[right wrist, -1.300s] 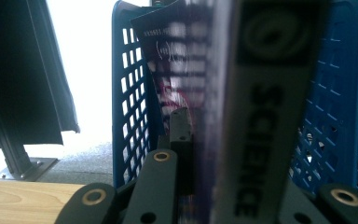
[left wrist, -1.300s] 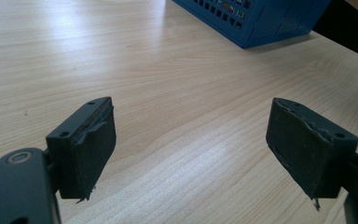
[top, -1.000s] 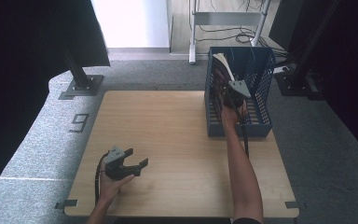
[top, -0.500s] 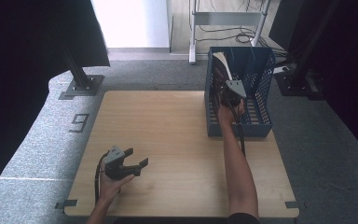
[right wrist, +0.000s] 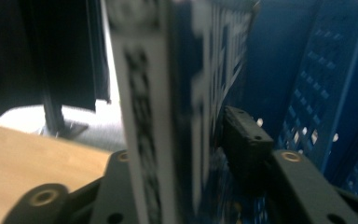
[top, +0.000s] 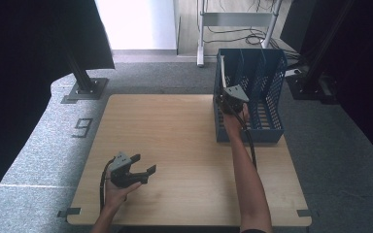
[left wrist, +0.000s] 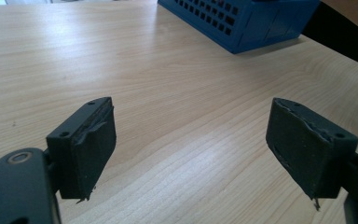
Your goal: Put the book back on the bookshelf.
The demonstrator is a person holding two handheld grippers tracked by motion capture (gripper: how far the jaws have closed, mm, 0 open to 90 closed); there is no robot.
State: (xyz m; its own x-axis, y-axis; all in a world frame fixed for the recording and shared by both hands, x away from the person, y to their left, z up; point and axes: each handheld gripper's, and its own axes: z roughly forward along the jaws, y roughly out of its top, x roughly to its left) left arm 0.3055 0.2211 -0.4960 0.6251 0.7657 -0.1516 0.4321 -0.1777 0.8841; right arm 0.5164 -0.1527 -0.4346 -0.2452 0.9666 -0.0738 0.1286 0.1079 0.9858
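Black pads of your right tool, jaws just opened, stand loose around the upright book in the blue rack at the desk edge, so dividers prop it; your left tool rests wide, empty.

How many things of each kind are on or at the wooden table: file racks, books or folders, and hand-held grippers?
Blue perforated plastic file rack: 1
Thin white-and-dark book or folder standing in the rack's left slot: 1
Black two-jaw grippers, left gripper and right gripper: 2
Total: 4
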